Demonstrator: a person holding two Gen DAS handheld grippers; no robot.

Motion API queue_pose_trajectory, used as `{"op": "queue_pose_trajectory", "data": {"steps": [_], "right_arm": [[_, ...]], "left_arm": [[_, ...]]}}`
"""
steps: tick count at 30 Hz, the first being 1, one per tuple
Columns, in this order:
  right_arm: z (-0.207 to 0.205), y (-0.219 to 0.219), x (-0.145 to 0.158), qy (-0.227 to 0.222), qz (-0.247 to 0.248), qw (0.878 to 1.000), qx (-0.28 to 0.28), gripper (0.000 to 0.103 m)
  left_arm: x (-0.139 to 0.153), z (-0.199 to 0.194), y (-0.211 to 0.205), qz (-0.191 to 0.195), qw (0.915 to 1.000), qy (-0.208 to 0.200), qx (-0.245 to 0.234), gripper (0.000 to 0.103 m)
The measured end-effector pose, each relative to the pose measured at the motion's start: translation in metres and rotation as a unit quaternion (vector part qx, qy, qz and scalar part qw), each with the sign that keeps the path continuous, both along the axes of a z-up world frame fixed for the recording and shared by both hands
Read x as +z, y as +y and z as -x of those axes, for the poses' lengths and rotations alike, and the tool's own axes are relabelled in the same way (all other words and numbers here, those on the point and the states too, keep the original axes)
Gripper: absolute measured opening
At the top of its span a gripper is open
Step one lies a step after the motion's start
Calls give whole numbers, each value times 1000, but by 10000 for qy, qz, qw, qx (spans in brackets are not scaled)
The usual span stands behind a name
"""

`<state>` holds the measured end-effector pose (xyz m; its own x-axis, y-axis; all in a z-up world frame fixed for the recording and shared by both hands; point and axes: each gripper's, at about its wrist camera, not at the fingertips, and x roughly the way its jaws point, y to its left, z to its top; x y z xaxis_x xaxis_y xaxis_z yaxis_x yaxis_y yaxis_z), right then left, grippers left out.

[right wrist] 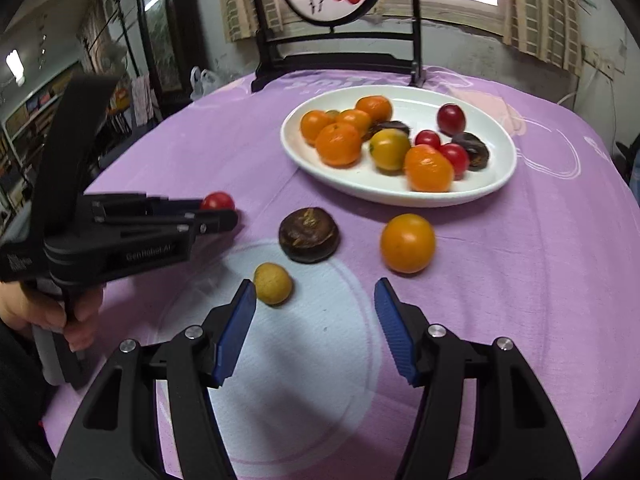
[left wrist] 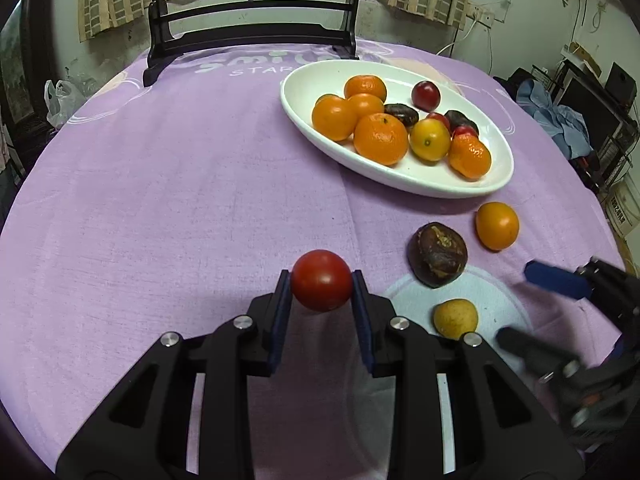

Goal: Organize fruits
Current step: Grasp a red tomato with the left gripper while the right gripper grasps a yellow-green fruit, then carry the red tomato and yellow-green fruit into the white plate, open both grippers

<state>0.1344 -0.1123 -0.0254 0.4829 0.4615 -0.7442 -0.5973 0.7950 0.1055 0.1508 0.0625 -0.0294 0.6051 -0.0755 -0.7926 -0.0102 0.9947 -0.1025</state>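
Observation:
My left gripper [left wrist: 321, 280] is shut on a red cherry tomato [left wrist: 321, 280] and holds it just above the purple cloth; it also shows in the right wrist view [right wrist: 218, 201]. My right gripper [right wrist: 316, 300] is open and empty, low over the cloth. In front of it lie a small yellow fruit [right wrist: 273, 283], a dark brown fruit [right wrist: 309, 234] and an orange fruit [right wrist: 407, 242]. A white oval dish [right wrist: 496, 178] farther back holds several oranges, red tomatoes and dark fruits. The dish [left wrist: 400, 180] also shows in the left wrist view.
A dark wooden stand [left wrist: 248, 36] with a round painted screen stands at the table's far edge. A white plastic bag [left wrist: 60, 100] lies off the table at the left. The table has a rounded edge under the purple cloth [left wrist: 160, 180].

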Motion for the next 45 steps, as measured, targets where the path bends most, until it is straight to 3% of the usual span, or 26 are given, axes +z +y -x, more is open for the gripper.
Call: {"op": "queue_pose_trajectory", "data": {"steps": [6, 10, 15, 22, 27, 34, 39, 45], "right_arm": [[3, 30, -8, -123, 535, 9980, 304, 62], [-2, 42, -15, -61, 733, 9967, 329, 38], [-2, 45, -19, -74, 677, 9972, 317, 26], [0, 22, 9, -204, 257, 9993, 199, 25], [-13, -9, 40, -557, -21, 9983, -169, 25], [-51, -30, 65, -907, -263, 9937, -604, 25], [-86, -25, 61, -864, -256, 9932, -732, 25], [-126, -20, 42, -635, -198, 9934, -932, 25]], "left_arm": [[0, -1, 4, -32, 10000, 39, 67, 30], [0, -1, 3, -14, 10000, 54, 41, 30], [-2, -3, 4, 15, 9999, 101, 30, 30], [2, -2, 2, 99, 9999, 98, 10, 30], [27, -6, -12, 75, 9998, -116, -167, 30], [63, -46, -29, 48, 9991, -391, -170, 30], [71, -77, -39, 48, 9987, -489, -161, 30], [55, -117, -41, -167, 9994, -317, 9, 30]]}}
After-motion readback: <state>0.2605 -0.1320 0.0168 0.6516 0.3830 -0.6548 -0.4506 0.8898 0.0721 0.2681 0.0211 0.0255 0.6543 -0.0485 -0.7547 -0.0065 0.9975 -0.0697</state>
